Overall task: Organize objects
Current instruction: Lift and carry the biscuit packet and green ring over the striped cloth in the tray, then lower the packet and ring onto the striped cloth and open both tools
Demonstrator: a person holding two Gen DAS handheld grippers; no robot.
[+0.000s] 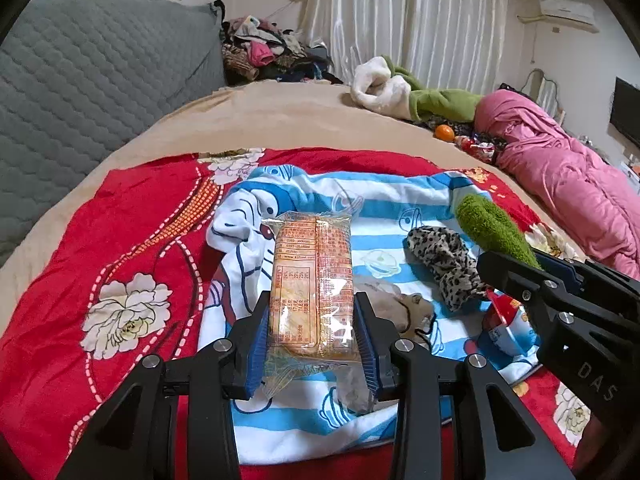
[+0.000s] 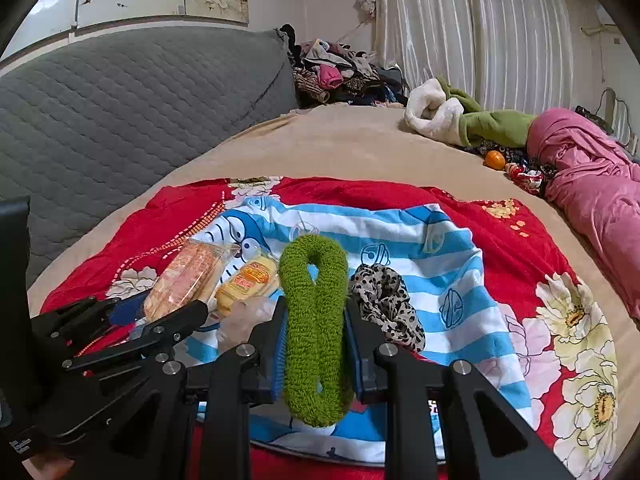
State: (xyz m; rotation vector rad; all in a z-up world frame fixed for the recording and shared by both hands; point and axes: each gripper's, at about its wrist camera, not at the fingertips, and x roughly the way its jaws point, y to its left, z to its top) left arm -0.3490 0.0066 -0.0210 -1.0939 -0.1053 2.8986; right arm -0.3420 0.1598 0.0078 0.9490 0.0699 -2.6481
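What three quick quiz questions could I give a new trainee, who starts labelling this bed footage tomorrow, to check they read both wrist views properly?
1. What does the left gripper hold?
2. True or false: the right gripper is empty.
3. Which item lies on the striped cartoon cloth just beside the green loop: A) orange fruit, B) leopard-print scrunchie, C) pink quilt?

Key:
1. A clear-wrapped snack packet, clamped between its pads.
2. False; it is shut on a fuzzy green fabric loop.
3. B, the leopard-print scrunchie; the orange fruit and pink quilt are farther back.
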